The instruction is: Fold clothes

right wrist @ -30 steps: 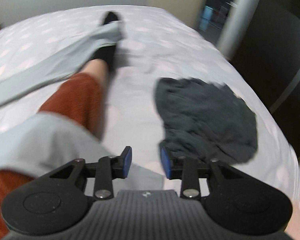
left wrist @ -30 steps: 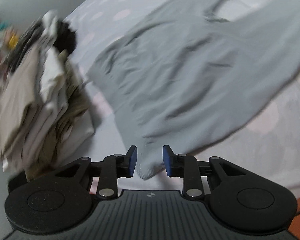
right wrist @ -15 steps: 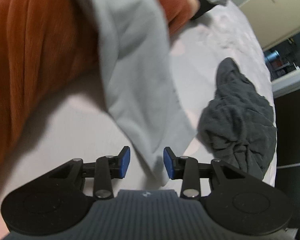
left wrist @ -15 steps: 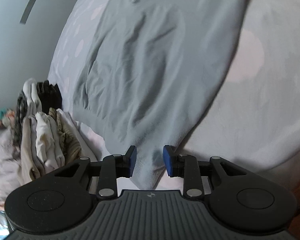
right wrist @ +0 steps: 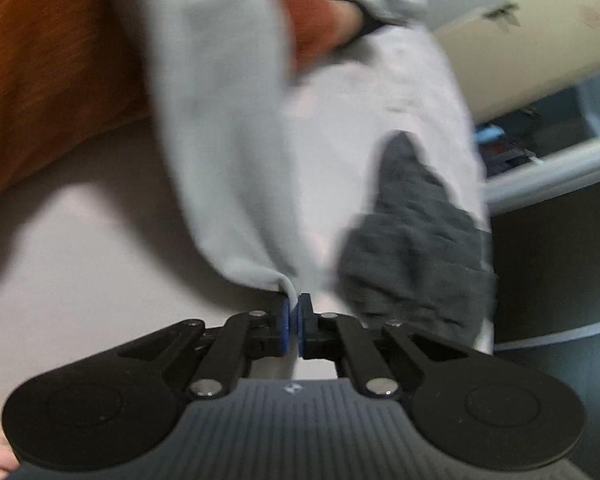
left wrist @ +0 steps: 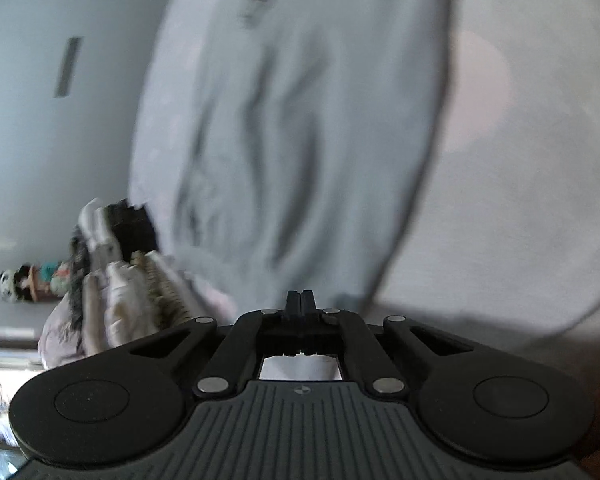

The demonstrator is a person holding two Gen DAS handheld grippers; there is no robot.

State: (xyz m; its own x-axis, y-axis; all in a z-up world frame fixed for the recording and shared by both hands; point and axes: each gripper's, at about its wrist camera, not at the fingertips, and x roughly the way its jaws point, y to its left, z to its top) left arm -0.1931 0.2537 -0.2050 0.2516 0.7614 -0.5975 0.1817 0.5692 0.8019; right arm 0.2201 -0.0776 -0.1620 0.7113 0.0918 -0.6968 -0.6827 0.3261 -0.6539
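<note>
A light grey garment (left wrist: 300, 128) stretches away from my left gripper (left wrist: 301, 300), which is shut on its near hem. In the right wrist view the same grey garment (right wrist: 228, 152) hangs from my right gripper (right wrist: 294, 308), which is shut on a corner of it. The cloth drapes over the person's rust-orange trouser leg (right wrist: 52, 64). Both views are motion-blurred.
A stack of folded clothes (left wrist: 116, 280) stands at the left on the bed (left wrist: 520, 200). A crumpled dark grey garment (right wrist: 416, 248) lies on the bed to the right of my right gripper. A cream cupboard (right wrist: 540, 40) and dark floor lie beyond the bed edge.
Both grippers have closed on the grey garment's edge; half a second ago both stood open around it. The cloth is now pulled taut and lifted.
</note>
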